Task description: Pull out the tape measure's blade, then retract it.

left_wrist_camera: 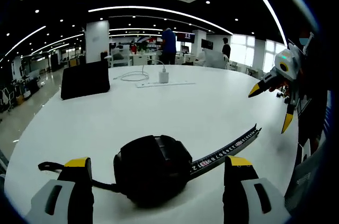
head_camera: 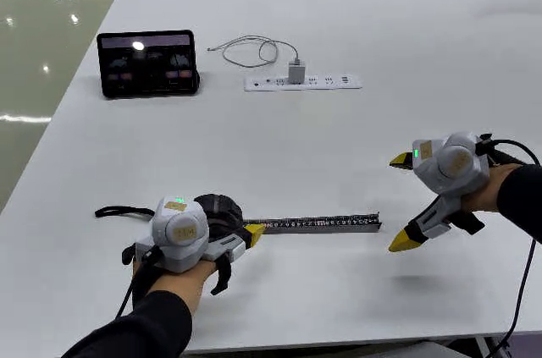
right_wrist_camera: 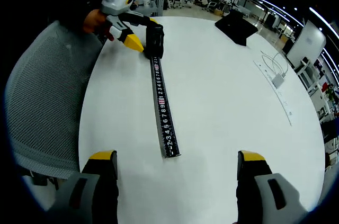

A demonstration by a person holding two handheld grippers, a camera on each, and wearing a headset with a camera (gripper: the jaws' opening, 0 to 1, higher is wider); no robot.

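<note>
The tape measure (head_camera: 218, 212) sits at the near left of the white table (head_camera: 339, 138). Its black case rests on the surface and its blade (head_camera: 322, 223) is drawn out to the right, lying flat with the numbers facing up. A dark strap (head_camera: 118, 212) trails from the case to the left. My left claw (left_wrist_camera: 158, 162) straddles the case with its jaws wide apart. In the left gripper view there is a gap on each side of the case, so I grip nothing there, and the blade leaves the case just inside my right-hand jaw. My right claw (head_camera: 400, 201) is near the blade's free end, a little to its right, lifted off the table with its shadow below it. Its yellow-tipped jaws are spread wide and hold nothing. In the right gripper view the blade's end lies on the table ahead, between the two jaws and apart from both. Farther off, at the far left, a dark tablet (head_camera: 147, 63) stands propped up. To its right lies a white power strip (head_camera: 302, 82) with a charger (head_camera: 296, 72) plugged in, and a looped cable (head_camera: 250, 52) behind it. A grey mesh chair (right_wrist_camera: 47, 91) stands at the near edge of the table.
</note>
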